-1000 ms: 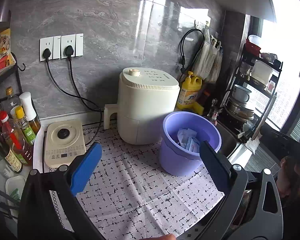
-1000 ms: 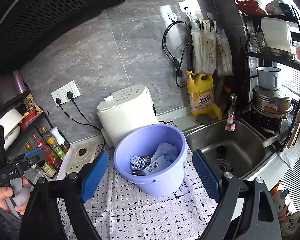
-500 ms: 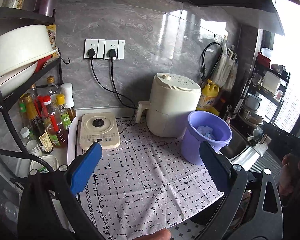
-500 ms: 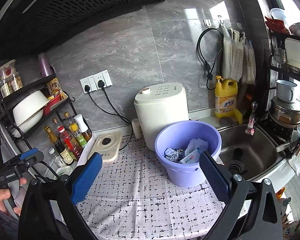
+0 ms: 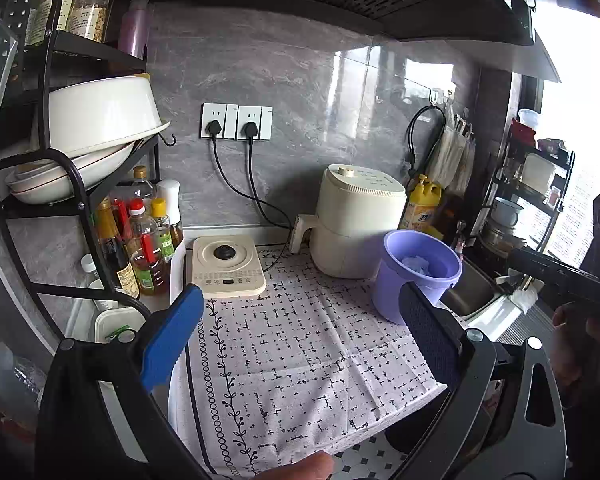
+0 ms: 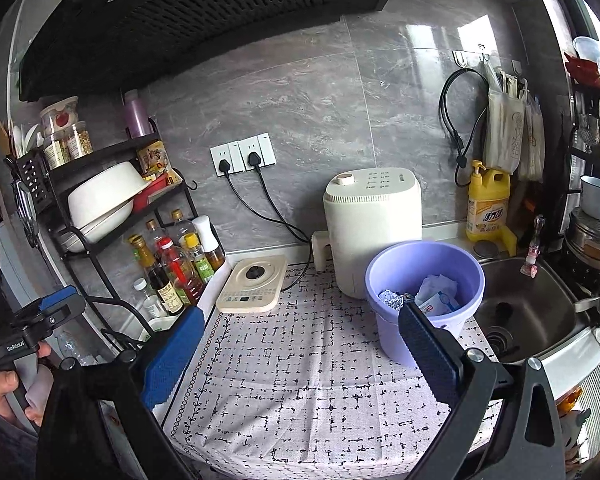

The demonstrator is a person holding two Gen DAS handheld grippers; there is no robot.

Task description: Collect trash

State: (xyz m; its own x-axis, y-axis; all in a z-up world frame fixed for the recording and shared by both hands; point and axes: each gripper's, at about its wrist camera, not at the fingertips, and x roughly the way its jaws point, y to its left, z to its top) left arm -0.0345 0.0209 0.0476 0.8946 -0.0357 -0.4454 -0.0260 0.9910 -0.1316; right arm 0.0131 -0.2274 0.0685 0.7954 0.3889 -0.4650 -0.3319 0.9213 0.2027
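We see the surface [image 6: 300, 380], under its patterned cloth, bare of loose scraps, which suggests to us that the collecting is about done. The cream appliance [image 6: 374, 228] stands against the back edge, close to the wall sockets its cord needs, and the flat induction cooker [image 6: 252, 290] lies toward the back left corner for the same reason. The purple bucket [image 6: 424, 300] sits at the right edge, just in front of the appliance and beside the sink [image 6: 528, 320], within easy reach of both arms; inside it lie the trash pieces: white crumpled paper [image 6: 436, 286], a small blue-and-white packet [image 6: 438, 304] and a ball of foil [image 6: 390, 300]. Our left hand-held gripper [image 5: 300, 328] and right hand-held gripper [image 6: 300, 340] hang above the front edge, each with its jaws spread wide and nothing between them, well apart from the bucket.
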